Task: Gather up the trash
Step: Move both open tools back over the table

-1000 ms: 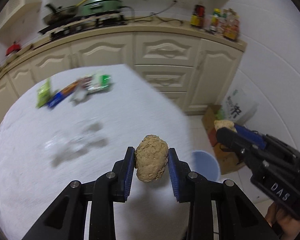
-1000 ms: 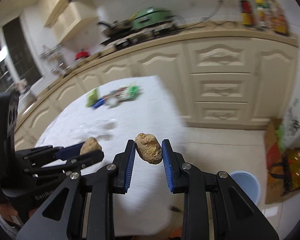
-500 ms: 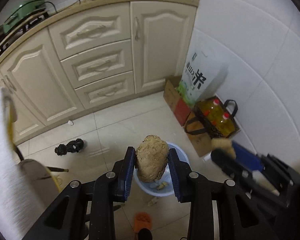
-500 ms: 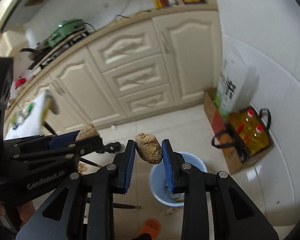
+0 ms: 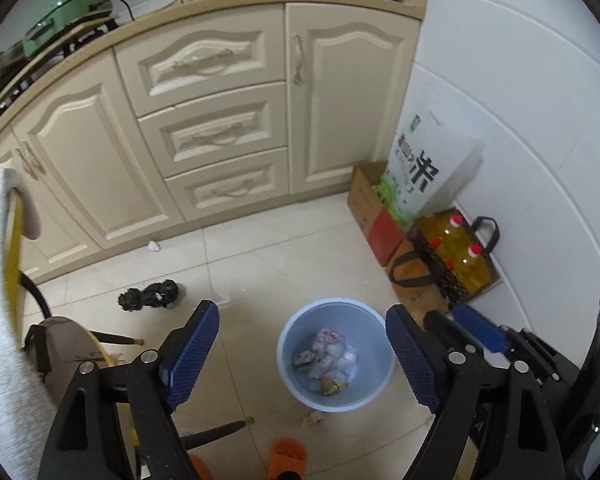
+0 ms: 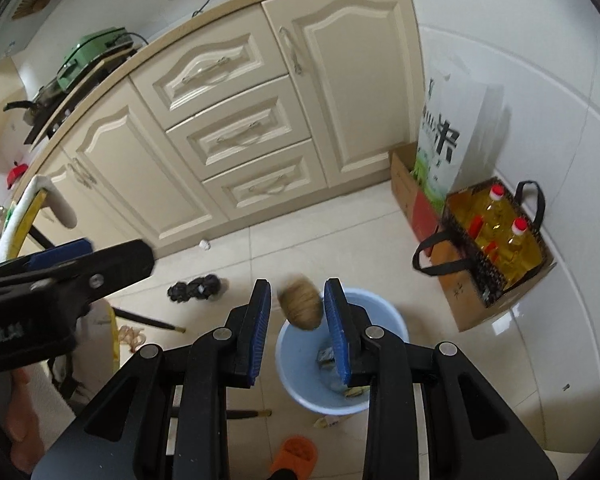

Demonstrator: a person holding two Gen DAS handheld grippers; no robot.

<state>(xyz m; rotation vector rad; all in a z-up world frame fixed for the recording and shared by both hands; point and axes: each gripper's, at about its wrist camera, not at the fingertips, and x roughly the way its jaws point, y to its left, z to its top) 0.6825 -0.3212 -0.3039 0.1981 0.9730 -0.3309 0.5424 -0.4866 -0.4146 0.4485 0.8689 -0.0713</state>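
The left gripper [image 5: 302, 354] has its jaws spread wide and opening, with nothing between them; through the gap the blue bin [image 5: 374, 386] shows straight below on the tiled floor. Crumpled wrappers [image 5: 332, 354] lie in the bin's bottom.

The right gripper [image 6: 298, 308] has its jaws narrowly apart and opening. A brown lump [image 6: 302, 306] sits between the blue pads [image 6: 338, 336], blurred, above the bin's [image 6: 396, 320] near rim. It lies close to the right pad with a clear gap to the left one; whether either pad touches it cannot be told. The lump is egg-shaped, its long axis running from upper left to lower right, the fatter end toward the bin.

Both grippers tilt steeply down at the bin, side by side, the left one's finger [image 6: 88, 266] reaching in level with the right one's tips. A scrap [image 5: 312, 421] lies on the floor just beside the bin.
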